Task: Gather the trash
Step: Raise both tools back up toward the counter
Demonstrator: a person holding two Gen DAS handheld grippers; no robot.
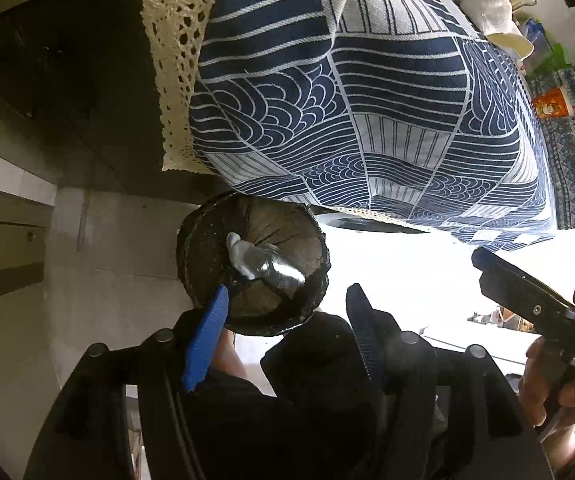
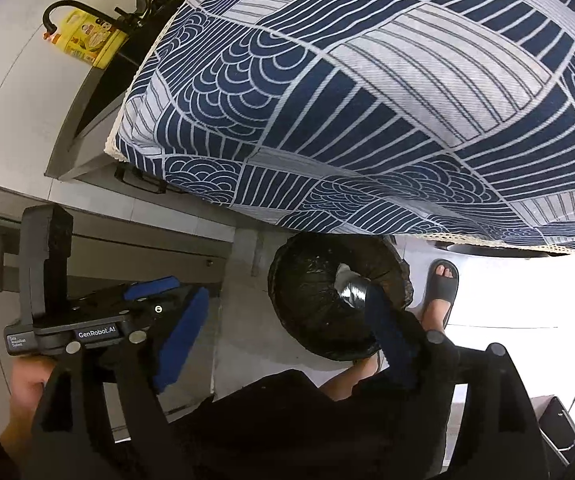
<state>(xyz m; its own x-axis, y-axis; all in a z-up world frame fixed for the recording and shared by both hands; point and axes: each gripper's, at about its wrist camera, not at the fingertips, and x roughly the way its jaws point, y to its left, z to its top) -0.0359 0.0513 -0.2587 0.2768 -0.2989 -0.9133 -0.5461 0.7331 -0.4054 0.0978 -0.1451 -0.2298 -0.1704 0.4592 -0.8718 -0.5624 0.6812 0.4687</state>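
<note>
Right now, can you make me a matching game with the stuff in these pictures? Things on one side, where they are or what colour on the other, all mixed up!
Things:
1. Silver wrapper
2. Trash bin
3. Tablecloth
4. Yellow bottle

Matches:
A. On the floor by the dark cabinet
B. Blue with white lines, draped over the table edge
C. Lying inside the bin
D. Round, lined with a black bag, on the floor below the table edge

Pairs: 1-C, 2-D, 3-B, 4-A
</note>
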